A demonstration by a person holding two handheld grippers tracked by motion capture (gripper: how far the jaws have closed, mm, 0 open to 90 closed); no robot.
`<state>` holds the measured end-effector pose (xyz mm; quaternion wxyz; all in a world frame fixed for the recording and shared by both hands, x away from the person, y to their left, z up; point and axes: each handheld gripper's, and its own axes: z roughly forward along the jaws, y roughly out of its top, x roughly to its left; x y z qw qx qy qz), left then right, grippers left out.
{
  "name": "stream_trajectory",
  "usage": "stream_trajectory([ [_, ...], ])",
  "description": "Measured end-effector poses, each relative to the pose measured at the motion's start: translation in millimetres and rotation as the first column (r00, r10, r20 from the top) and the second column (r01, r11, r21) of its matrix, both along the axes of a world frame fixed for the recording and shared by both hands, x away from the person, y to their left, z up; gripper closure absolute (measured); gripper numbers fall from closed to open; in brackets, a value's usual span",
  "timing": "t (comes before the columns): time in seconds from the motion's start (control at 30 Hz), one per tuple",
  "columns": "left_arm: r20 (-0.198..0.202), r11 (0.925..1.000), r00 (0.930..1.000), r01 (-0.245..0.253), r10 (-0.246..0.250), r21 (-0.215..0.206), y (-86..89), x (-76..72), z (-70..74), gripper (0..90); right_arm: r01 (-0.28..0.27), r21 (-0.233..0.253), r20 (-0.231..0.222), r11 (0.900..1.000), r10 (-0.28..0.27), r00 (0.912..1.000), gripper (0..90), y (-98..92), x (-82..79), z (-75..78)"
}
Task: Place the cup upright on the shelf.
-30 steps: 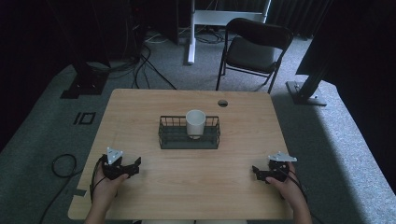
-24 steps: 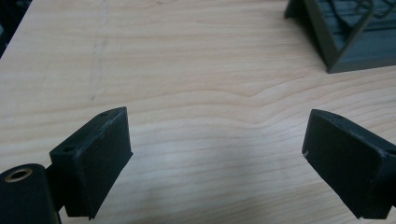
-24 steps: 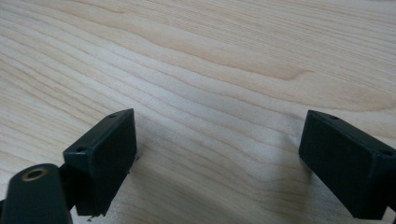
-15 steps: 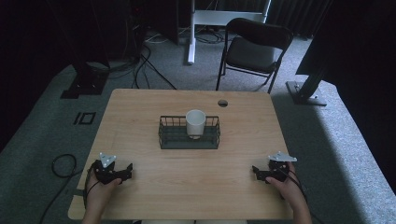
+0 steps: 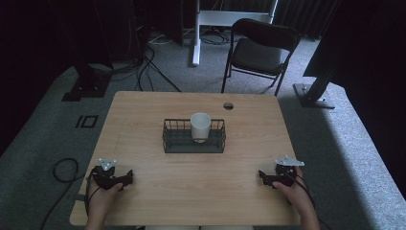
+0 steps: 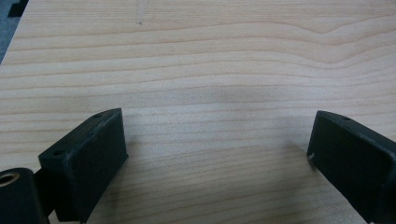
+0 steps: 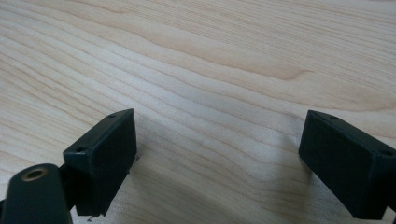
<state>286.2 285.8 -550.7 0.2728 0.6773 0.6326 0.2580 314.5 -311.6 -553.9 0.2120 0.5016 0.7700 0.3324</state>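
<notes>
The table [image 5: 158, 115] is light wood with a smooth, matt, visibly grained surface, the basket [image 5: 168, 139] is thin dark metal wire, the cup [image 5: 200, 125] is plain matt white, and the left gripper [image 6: 217, 154] and right gripper [image 7: 219, 154] are matt black plastic.

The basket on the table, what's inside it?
A white cup stands upright inside the wire basket, toward its back wall. The rest of the basket looks bare. What is inside the cup cannot be seen from here.

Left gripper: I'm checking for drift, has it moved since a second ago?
Yes. The left gripper slid left toward the table edge, away from the basket.
</notes>
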Motion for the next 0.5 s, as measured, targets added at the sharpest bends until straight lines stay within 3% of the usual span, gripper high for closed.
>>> stream_trajectory([
  [0.03,0.000,1.0000,1.0000,0.000,0.000,0.000,0.0,0.0,0.0,4.9,0.000,0.000,0.000,1.000,0.000,1.0000,10.8,0.0,0.0,0.0],
  [0.13,0.006,0.9962,0.9962,-0.087,0.087,-0.005,-2.4,1.3,0.0,6.2,0.000,0.000,0.000,1.000,0.000,1.0000,10.8,0.0,0.0,0.0],
  [0.27,0.008,0.9919,0.9919,-0.127,0.127,-0.006,-2.5,0.7,-0.2,6.2,0.000,0.000,0.000,1.000,0.000,1.0000,10.8,-0.1,0.0,0.0],
  [0.5,0.009,0.9912,0.9911,-0.133,0.133,-0.005,-2.6,0.8,-0.3,6.2,0.000,0.000,-0.001,1.000,0.000,1.0000,10.7,0.0,0.1,0.0],
])
